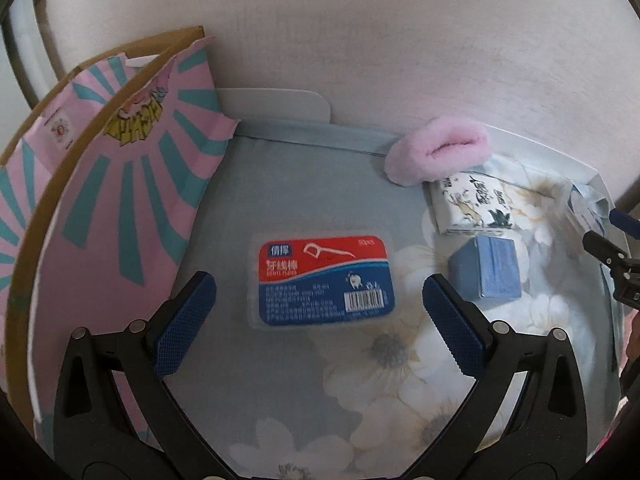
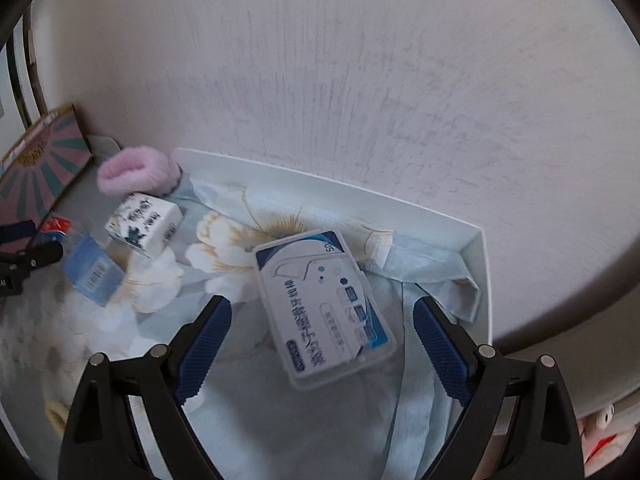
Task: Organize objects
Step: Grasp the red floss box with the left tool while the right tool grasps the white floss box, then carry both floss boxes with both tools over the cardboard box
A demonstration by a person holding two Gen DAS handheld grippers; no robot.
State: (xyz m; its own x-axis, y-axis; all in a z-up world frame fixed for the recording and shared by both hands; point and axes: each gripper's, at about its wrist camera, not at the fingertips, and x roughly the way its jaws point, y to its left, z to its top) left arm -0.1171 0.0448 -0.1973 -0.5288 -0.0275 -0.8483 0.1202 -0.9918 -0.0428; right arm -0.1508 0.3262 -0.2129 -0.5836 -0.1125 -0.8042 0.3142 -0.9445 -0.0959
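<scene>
Left tool (image 1: 320, 300) gapes wide around the red-and-blue floss-pick box (image 1: 323, 280), flat on the floral-clothed surface (image 1: 380, 380). It looks light, stiff, slick: pinch its short sides.

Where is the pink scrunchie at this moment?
The pink scrunchie lies at the back by the wall, touching the tissue pack; in the right wrist view it sits far left.
</scene>
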